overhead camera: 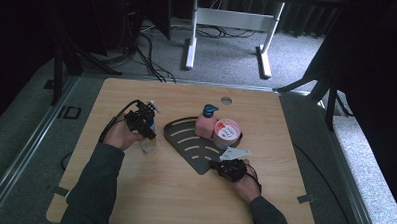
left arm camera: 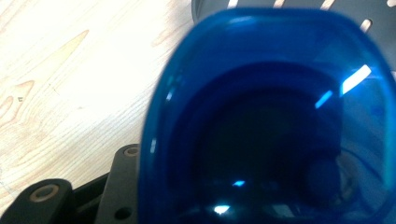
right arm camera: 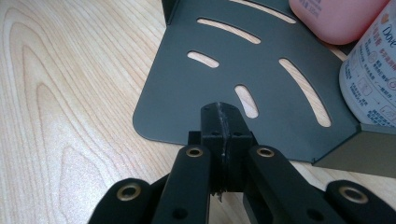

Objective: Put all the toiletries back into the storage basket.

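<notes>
The bottle (overhead camera: 148,133) in the left claw (overhead camera: 145,124) is what matters here: it stands upright on the surface (overhead camera: 133,200), just left of the dark rack (overhead camera: 185,141), with its long axis pointing straight up and its white cap at the top. In the left gripper view it's a big see-through blue blob (left arm camera: 271,116), glossy plastic with rounded shoulders, pressed right up against the camera. The claw looks clamped round it from the left side, so I'd call that a firm hold. The rack lies to the bottle's right, so any move into it goes rightward, and the left hand is plainly the nearer one for that. The rack itself is a matte grey metal sheet, fan-shaped with curved slots (right arm camera: 219,84) and a raised edge. At its far end sit a pink pump bottle (overhead camera: 206,123) with a teal head and, touching it, a round tub (overhead camera: 226,134) with a red and white lid. The right claw (right arm camera: 223,135) sits at the rack's near corner with its jaws pressed together on the thin metal edge, seemingly pinning it in place. The surface is pale wood grain, smooth.
</notes>
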The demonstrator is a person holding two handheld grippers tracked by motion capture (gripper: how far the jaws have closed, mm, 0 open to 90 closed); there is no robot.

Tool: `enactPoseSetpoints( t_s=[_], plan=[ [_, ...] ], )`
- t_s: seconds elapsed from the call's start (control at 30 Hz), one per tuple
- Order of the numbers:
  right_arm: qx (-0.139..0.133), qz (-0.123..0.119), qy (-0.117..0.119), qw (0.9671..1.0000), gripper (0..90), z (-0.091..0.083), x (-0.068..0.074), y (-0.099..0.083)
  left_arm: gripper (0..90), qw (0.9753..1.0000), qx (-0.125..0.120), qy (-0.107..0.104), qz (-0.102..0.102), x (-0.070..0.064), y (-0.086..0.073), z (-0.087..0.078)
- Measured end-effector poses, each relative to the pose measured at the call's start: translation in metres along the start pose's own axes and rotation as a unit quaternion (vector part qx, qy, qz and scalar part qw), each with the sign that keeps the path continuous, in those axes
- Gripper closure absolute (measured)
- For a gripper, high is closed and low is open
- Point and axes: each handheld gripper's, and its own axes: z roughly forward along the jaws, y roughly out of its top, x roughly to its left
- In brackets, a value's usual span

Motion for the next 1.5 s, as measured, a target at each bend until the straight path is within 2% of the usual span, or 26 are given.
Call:
enactPoseSetpoints(
  t_s=[0.27, 0.37, 0.57, 0.77, 1.03, 1.07, 1.3, 1.4, 1.5],
  plan=[
    [0.0, 0.001, 0.0, 1.0, 90.0, 0.0, 0.0, 0.0, 55.5, 1.0, -0.006, -0.001, 0.007, -0.006, -0.003, -0.001],
    [0.0, 0.0, 0.0, 1.0, 90.0, 0.0, 0.0, 0.0, 55.6, 0.9998, -0.011, -0.013, 0.007, -0.007, -0.004, -0.001],
    [0.0, 0.0, 0.0, 1.0, 90.0, 0.0, 0.0, 0.0, 55.6, 0.9998, -0.013, -0.007, 0.016, -0.013, -0.003, -0.002],
    [0.0, -0.001, 0.0, 1.0, 90.0, 0.0, 0.0, 0.0, 55.7, 0.9994, -0.019, -0.015, 0.025, -0.021, -0.001, -0.005],
    [0.0, 0.0, 0.0, 1.0, 90.0, 0.0, 0.0, 0.0, 55.6, 0.9984, -0.021, -0.021, 0.049, -0.036, 0.005, -0.009],
    [0.0, 0.0, 0.0, 1.0, 90.0, 0.0, 0.0, 0.0, 55.6, 0.9979, -0.02, -0.024, 0.056, -0.04, 0.007, -0.011],
    [0.0, 0.0, 0.0, 1.0, 90.0, 0.0, 0.0, 0.0, 55.6, 0.9962, -0.025, -0.034, 0.076, -0.054, 0.012, -0.014],
    [0.0, 0.0, 0.0, 1.0, 90.0, 0.0, 0.0, 0.0, 55.6, 0.9961, -0.025, -0.034, 0.078, -0.056, 0.013, -0.014],
    [0.0, 0.0, 0.0, 1.0, 90.0, 0.0, 0.0, 0.0, 55.6, 0.9949, -0.023, -0.039, 0.091, -0.063, 0.016, -0.013]
  ],
)
